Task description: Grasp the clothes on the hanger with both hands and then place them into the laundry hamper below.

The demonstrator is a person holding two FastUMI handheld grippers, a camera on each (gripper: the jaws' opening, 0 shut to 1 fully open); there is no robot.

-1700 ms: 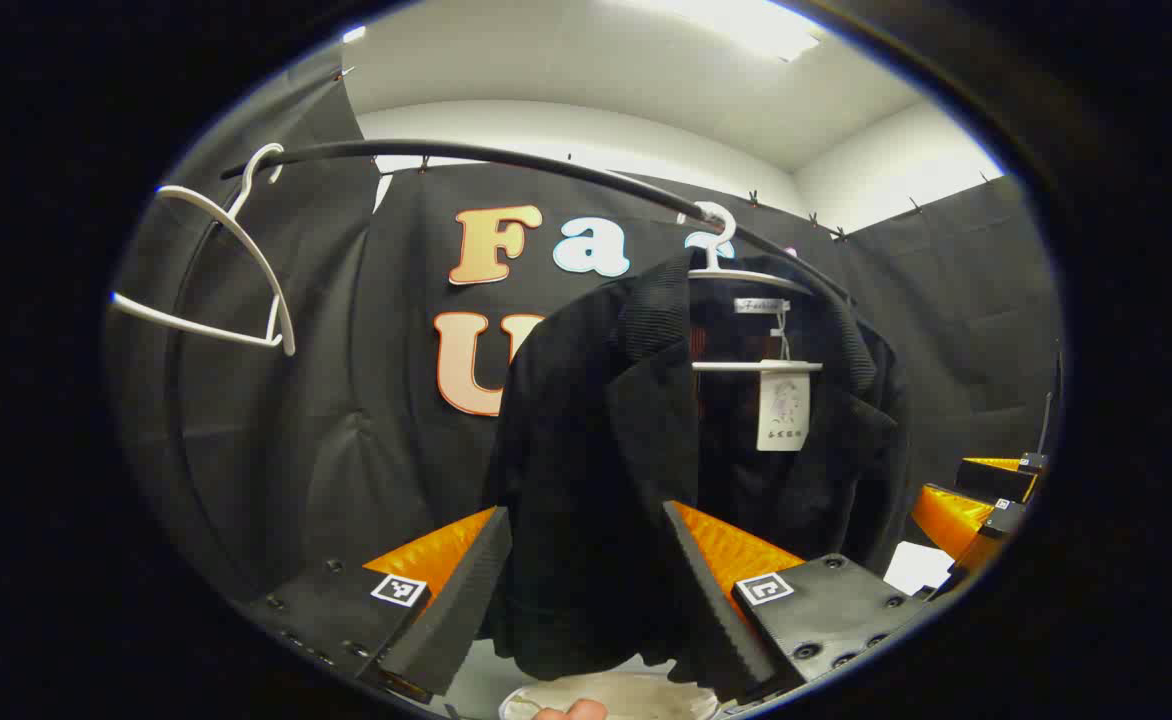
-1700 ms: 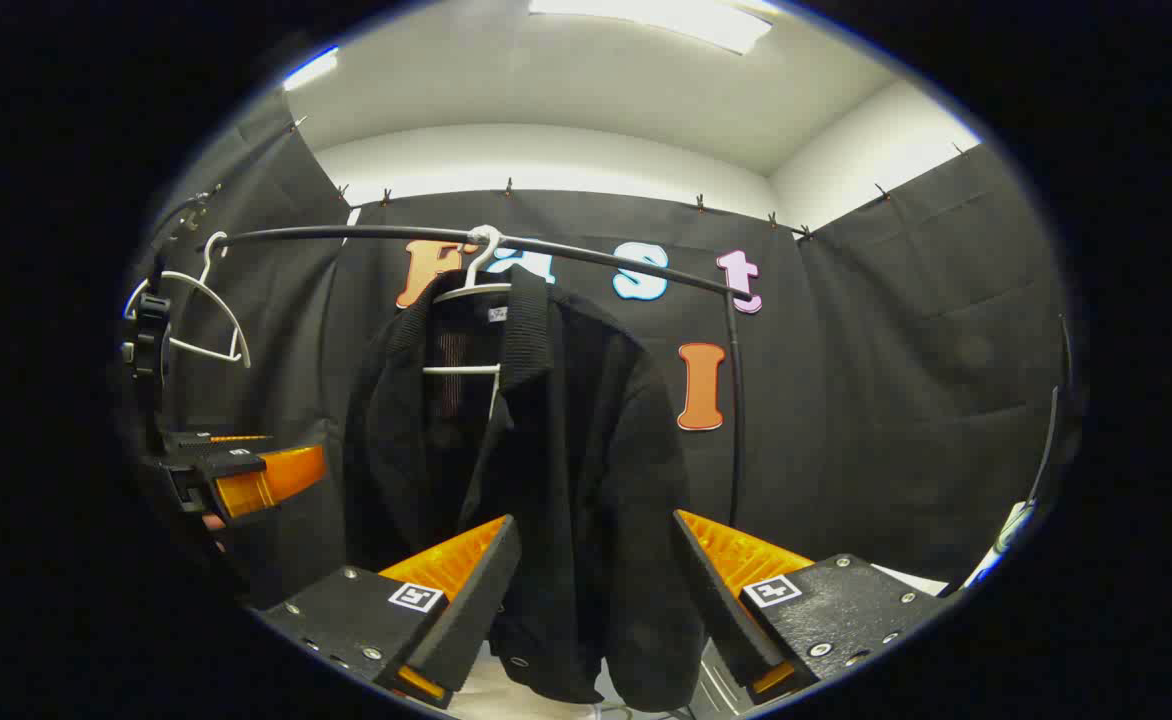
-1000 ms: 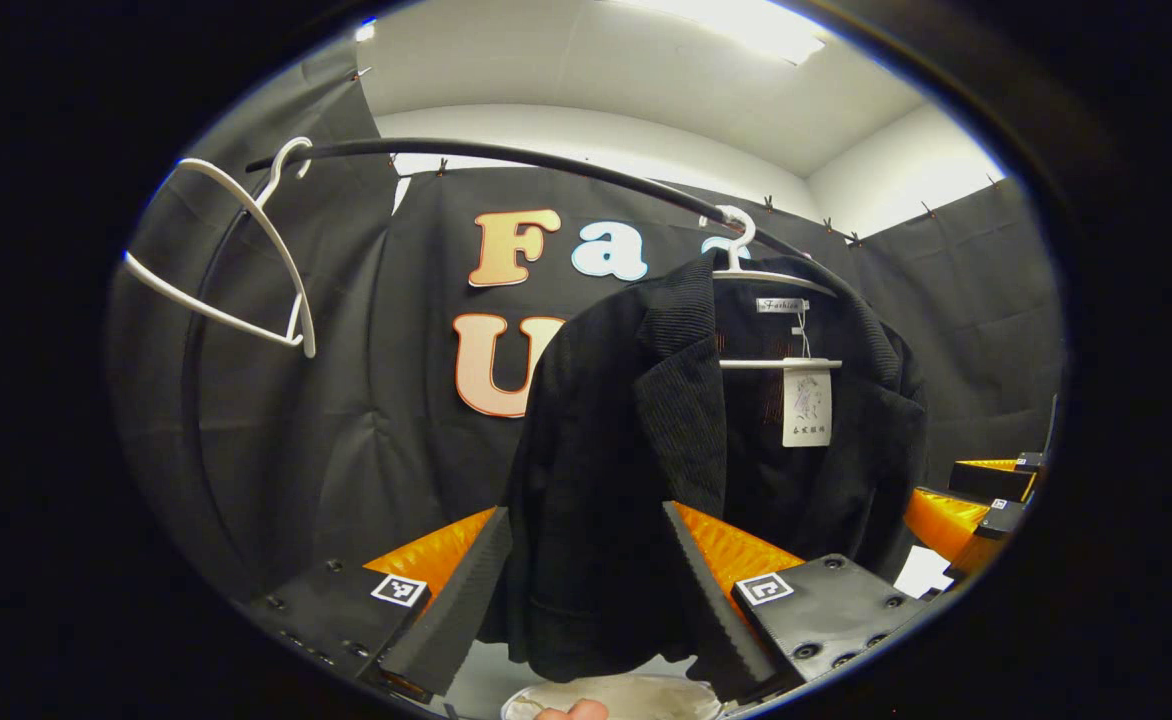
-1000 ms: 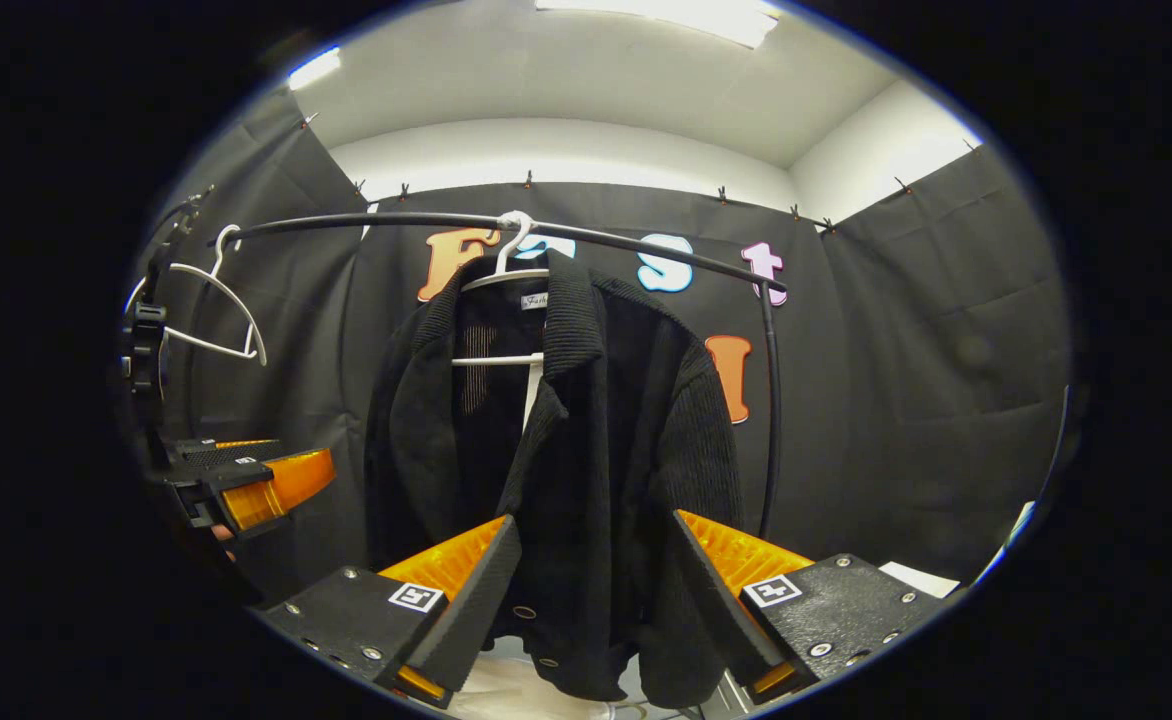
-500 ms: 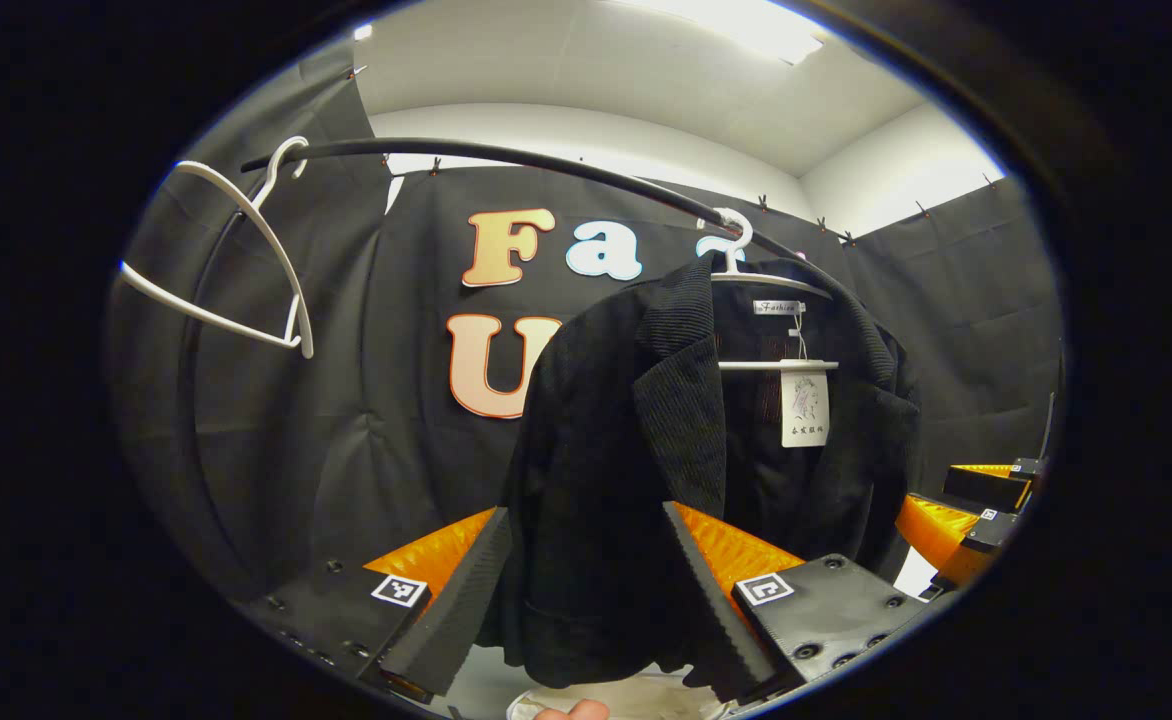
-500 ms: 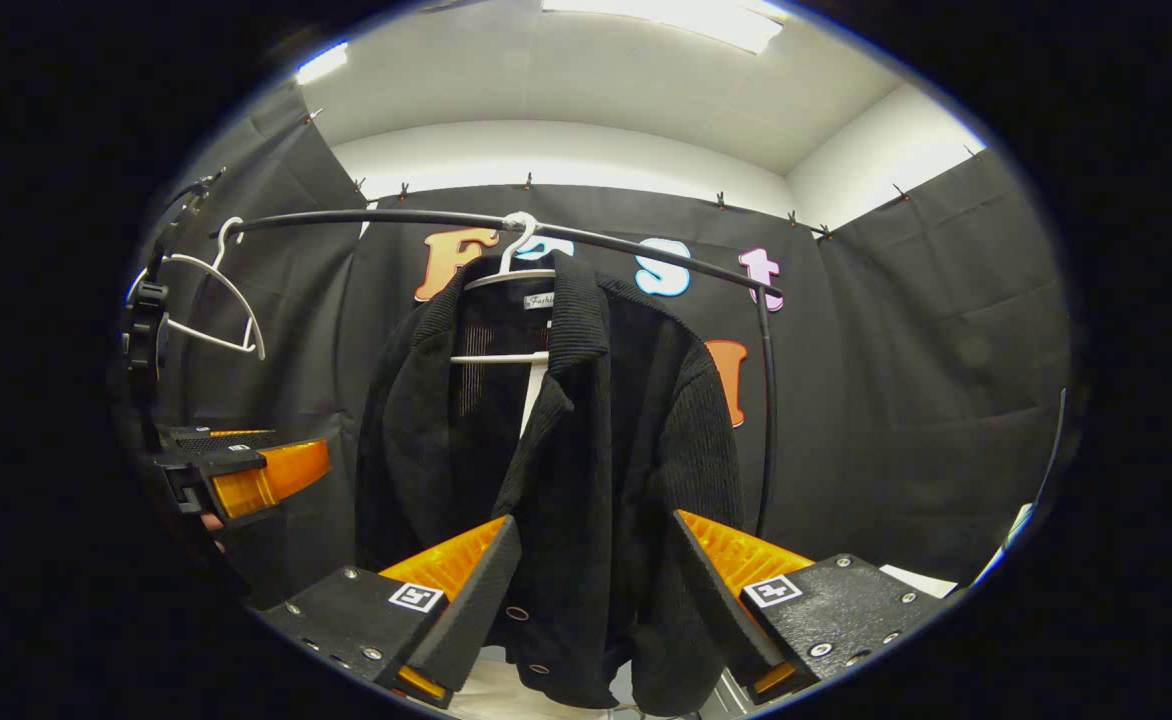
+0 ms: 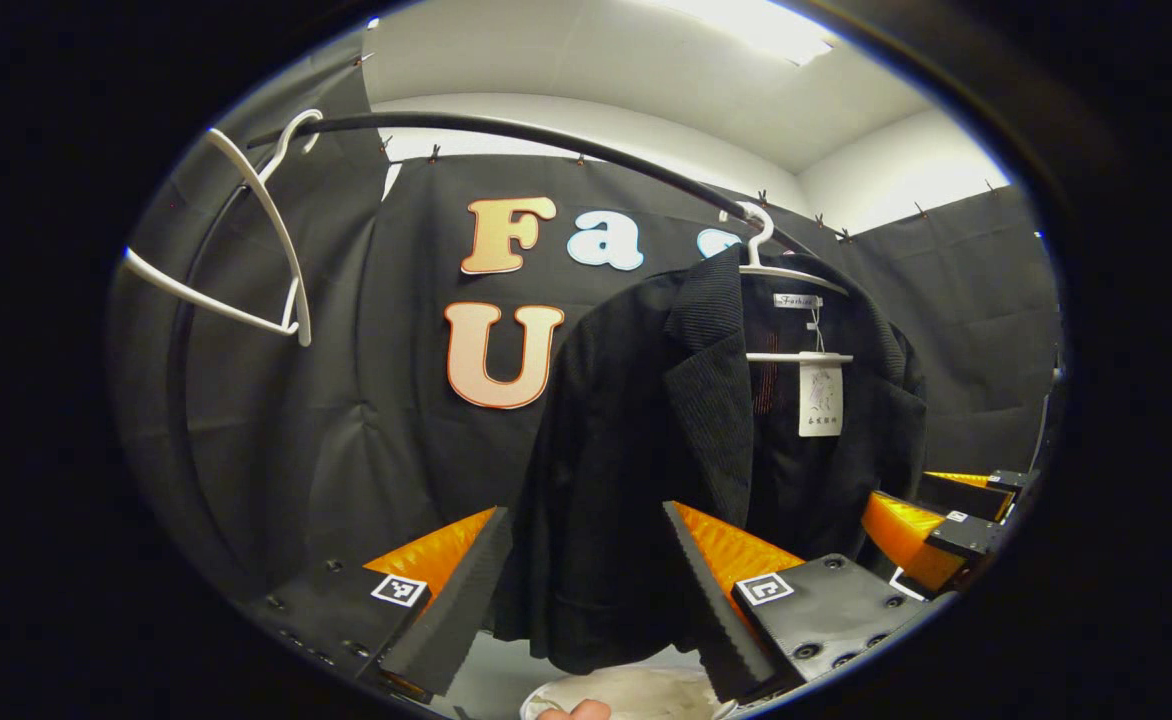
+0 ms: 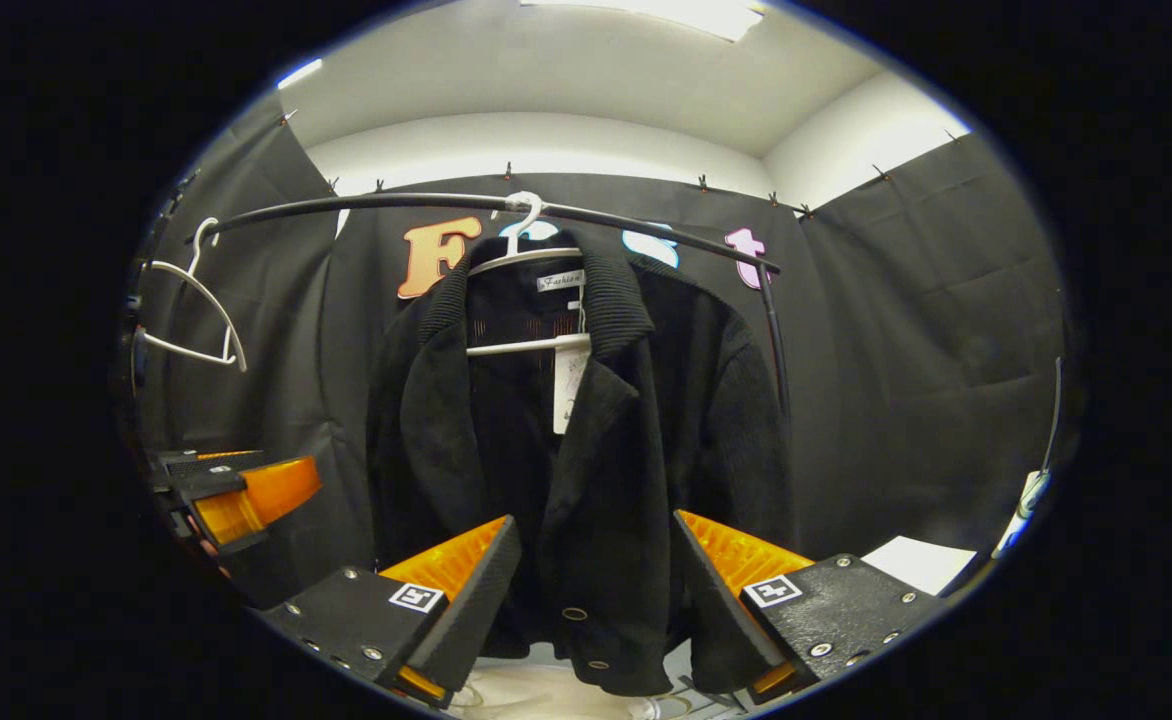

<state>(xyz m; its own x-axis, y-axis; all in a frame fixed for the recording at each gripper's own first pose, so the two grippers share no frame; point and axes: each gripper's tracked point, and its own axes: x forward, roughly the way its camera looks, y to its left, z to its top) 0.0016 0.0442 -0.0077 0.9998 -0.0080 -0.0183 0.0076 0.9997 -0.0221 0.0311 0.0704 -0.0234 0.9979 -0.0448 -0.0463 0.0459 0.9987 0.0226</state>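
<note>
- Black jacket (image 8: 586, 470) hangs just beyond our right gripper (image 8: 594, 590), whose jaws stand apart, gripping nothing.
- Our left gripper (image 7: 586, 590) is likewise spread wide.
- Since a second ago the jacket faces us squarer, on its white hanger (image 8: 526, 262); we judge grasping imminent.

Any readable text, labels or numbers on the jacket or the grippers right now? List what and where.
Neck label inside the jacket collar: small script, too blurred to read reliably.
Hang tag below it: a drawing and a line of print, too small to read.
Square markers on the left gripper and right gripper: coded patterns, no words.
No legible numbers.
</note>
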